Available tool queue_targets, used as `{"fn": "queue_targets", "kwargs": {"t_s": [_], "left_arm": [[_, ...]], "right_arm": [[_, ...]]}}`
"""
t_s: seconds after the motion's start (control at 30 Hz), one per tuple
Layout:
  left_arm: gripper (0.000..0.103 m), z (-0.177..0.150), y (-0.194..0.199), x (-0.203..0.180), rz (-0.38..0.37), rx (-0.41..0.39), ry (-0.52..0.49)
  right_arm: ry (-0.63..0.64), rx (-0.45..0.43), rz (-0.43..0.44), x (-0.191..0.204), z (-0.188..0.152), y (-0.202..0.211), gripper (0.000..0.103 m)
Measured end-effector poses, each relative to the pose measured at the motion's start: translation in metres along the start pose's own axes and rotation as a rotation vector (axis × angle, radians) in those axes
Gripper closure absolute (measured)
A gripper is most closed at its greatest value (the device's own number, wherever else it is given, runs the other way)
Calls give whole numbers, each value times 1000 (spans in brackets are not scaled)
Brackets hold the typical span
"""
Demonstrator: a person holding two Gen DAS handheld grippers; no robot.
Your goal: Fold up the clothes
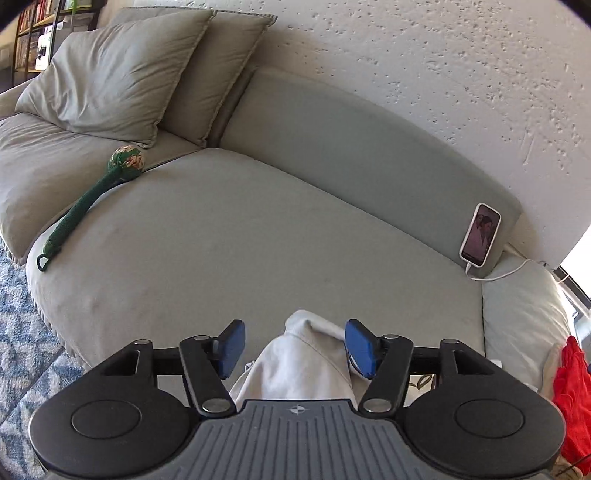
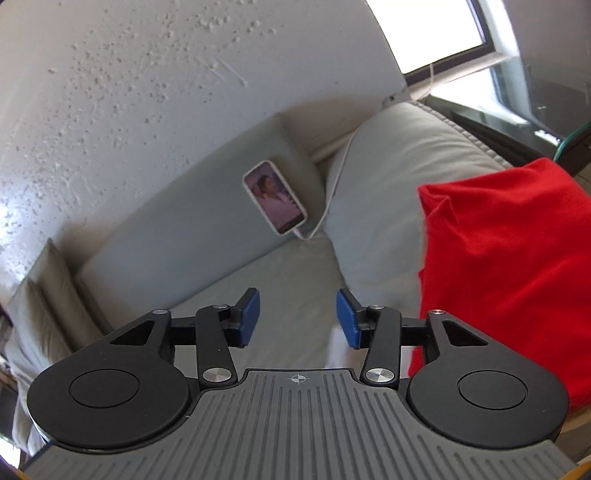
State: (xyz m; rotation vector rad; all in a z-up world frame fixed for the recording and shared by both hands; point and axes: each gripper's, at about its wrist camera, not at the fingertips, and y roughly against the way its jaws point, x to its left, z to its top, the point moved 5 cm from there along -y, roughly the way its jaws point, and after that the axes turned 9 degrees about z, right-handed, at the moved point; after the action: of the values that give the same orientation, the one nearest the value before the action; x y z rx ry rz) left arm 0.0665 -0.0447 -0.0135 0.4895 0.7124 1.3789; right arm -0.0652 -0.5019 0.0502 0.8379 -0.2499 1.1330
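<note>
Pale cloth (image 1: 299, 365) bunched between the left gripper's (image 1: 293, 347) spread jaws may slip unpinched; right gripper (image 2: 297, 317) gapes empty beside red cloth (image 2: 509, 266).

White garment (image 1: 295, 365): its lower part is hidden behind my left tool's body, lower centre.
Red garment (image 2: 506, 266): cut off by the right frame edge; my right tool covers its lower left corner.
Phone (image 2: 275, 197): screen picture too small to make out.
Bookshelf (image 1: 31, 35): cropped at the upper left, titles unreadable.
</note>
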Motion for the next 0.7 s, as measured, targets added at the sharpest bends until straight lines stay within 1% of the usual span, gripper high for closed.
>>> {"fn": "queue_targets", "kwargs": {"t_s": [0.03, 0.1, 0.13, 0.17, 0.23, 0.27, 0.37, 0.43, 0.5, 0.57, 0.63, 0.67, 0.7], "left_arm": [[45, -5, 2, 0, -7, -1, -10], [45, -17, 2, 1, -50, 24, -4], [46, -23, 3, 2, -77, 39, 2], [47, -29, 6, 0, -133, 66, 37], [51, -48, 6, -3, -233, 117, 104], [52, -57, 6, -6, -277, 131, 131], [53, -86, 0, -20, -362, 190, 164], [53, -102, -12, -27, -362, 217, 184], [53, -111, -25, -23, -322, 229, 235], [52, -113, -31, -12, -282, 217, 308], [52, -108, -35, -1, -257, 194, 355], [52, -105, -36, 5, -244, 181, 376], [54, -99, -36, 9, -231, 164, 375]], "right_arm": [[11, 13, 10, 0, -8, 2, 40], [20, 63, 20, -3, -28, 5, 39], [8, 100, 43, -4, -41, 6, 39], [-11, 135, 73, -6, -53, 6, 39], [-44, 196, 130, -6, -79, 9, 39], [-55, 227, 158, -5, -94, 10, 39], [-85, 300, 212, -1, -132, 10, 39], [-111, 350, 232, -1, -155, 7, 39], [-132, 388, 224, -3, -171, 5, 39], [-129, 411, 221, -4, -178, 6, 39], [-112, 412, 229, -3, -180, 11, 39], [-106, 414, 230, -3, -181, 13, 39], [-104, 417, 229, -4, -180, 13, 39]]}}
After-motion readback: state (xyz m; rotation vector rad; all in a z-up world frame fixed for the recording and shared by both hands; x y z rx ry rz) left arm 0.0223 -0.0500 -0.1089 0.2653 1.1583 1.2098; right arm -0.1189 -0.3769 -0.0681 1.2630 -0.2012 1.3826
